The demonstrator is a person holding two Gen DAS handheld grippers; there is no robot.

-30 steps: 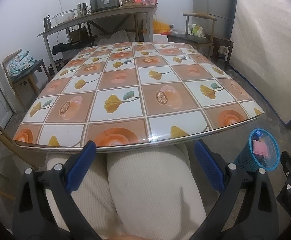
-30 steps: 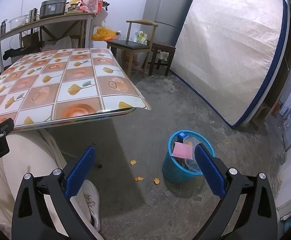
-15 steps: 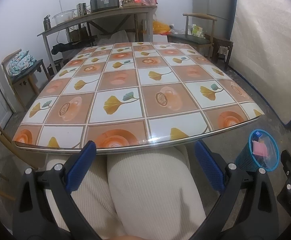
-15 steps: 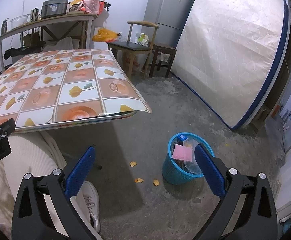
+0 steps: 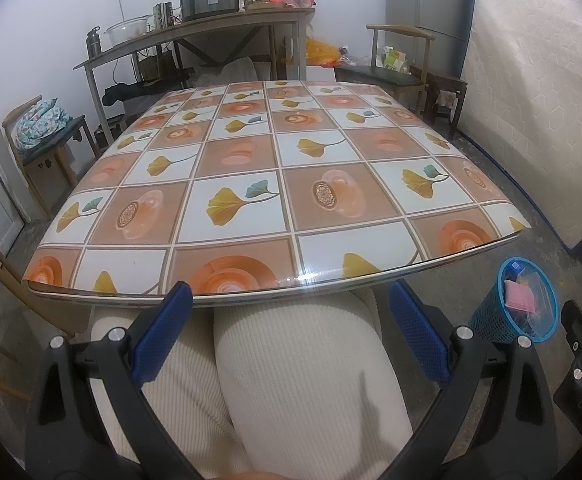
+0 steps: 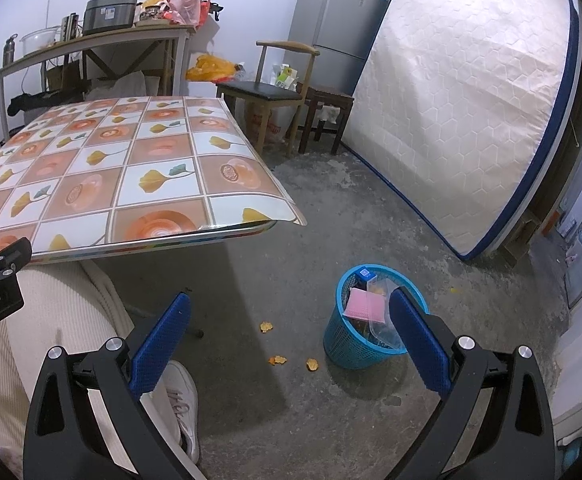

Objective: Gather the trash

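A blue mesh trash basket (image 6: 355, 344) stands on the concrete floor to the right of the table, and it shows again at the right edge as the basket (image 5: 495, 320). Inside lie a pink packet (image 6: 365, 304), a clear plastic bag (image 6: 383, 320) and a small blue box (image 6: 365, 273). Three orange scraps (image 6: 279, 359) lie on the floor left of the basket. My left gripper (image 5: 291, 330) is open above the person's lap, at the table's near edge. My right gripper (image 6: 289, 336) is open above the floor, holding nothing.
The floral tablecloth covers the table (image 5: 251, 184). A person's cream trousers (image 5: 299, 380) and white shoe (image 6: 183, 400) are close below. A mattress (image 6: 463, 100) leans at right, with a fridge (image 6: 331, 20), wooden chair (image 6: 267, 92), stool (image 6: 327, 120) and cluttered shelf table (image 5: 195, 36) behind.
The right wrist view has shifted slightly, so the basket sits a little higher and closer to the right finger. The left view is nearly unchanged.
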